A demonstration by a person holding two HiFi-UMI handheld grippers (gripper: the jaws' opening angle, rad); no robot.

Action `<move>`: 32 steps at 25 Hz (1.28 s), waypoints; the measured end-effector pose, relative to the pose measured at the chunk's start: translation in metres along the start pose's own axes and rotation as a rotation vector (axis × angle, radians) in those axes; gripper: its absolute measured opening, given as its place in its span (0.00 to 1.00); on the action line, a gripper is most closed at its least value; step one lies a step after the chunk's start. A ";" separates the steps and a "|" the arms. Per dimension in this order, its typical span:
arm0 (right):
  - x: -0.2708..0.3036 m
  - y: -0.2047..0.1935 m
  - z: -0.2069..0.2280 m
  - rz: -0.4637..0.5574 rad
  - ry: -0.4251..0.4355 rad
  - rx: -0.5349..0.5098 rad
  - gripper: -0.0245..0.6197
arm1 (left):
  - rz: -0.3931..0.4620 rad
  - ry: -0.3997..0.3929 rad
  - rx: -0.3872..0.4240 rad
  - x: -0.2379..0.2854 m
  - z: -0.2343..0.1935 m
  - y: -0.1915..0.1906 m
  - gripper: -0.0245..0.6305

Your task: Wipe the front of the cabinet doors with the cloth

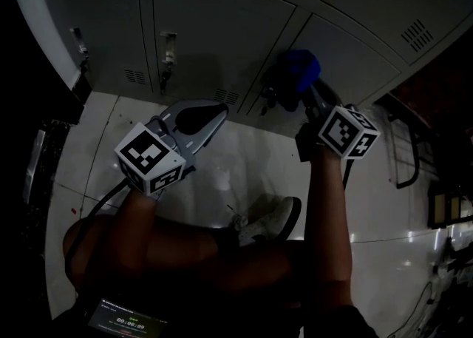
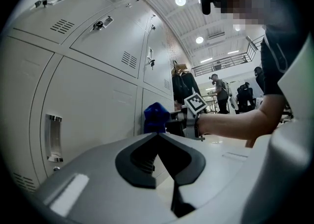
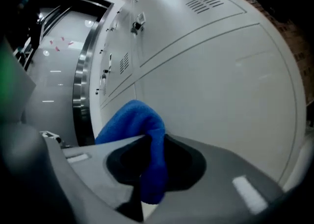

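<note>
Pinches the blue cloth point(image 3: 140, 120) tight in the right gripper point(image 3: 153, 142), with a fold bulging above the jaws and a tail hanging below them. Holds that cloth low on the grey cabinet doors point(image 1: 222, 29), by the seam between 2 of them and just beside the panel; cannot tell from any view whether cloth and metal actually touch. Carries the left gripper point(image 2: 158, 137) with jaws pressed together on nothing, tips meeting in a point. Hangs it back from the doors over the pale tiled floor point(image 1: 244, 163), apart from the cloth and to its left in the head view. Shows a small latch point(image 1: 168, 48) on a door left of the cloth, and 1 pale shoe point(image 1: 275, 218) below on the tiles.
</note>
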State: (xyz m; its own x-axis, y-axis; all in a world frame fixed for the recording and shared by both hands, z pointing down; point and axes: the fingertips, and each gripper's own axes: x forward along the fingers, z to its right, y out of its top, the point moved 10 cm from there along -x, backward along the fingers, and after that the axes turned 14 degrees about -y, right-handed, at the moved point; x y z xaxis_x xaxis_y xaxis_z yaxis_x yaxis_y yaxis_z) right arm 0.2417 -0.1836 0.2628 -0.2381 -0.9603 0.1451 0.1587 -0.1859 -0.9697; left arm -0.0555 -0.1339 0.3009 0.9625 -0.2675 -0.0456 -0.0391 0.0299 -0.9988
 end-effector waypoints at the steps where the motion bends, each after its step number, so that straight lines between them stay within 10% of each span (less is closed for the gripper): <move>1: 0.006 -0.008 -0.005 -0.015 0.003 -0.022 0.13 | 0.000 0.000 0.001 0.000 0.000 0.000 0.04; 32: -0.009 -0.039 0.066 -0.043 -0.246 -0.008 0.13 | 0.005 0.006 -0.007 -0.003 -0.001 -0.002 0.04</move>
State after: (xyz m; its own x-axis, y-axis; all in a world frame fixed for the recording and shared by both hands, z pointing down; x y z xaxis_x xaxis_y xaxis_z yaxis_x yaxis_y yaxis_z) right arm 0.3012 -0.1814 0.3119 -0.0040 -0.9734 0.2289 0.1460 -0.2270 -0.9629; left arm -0.0584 -0.1339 0.3029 0.9606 -0.2732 -0.0511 -0.0462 0.0244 -0.9986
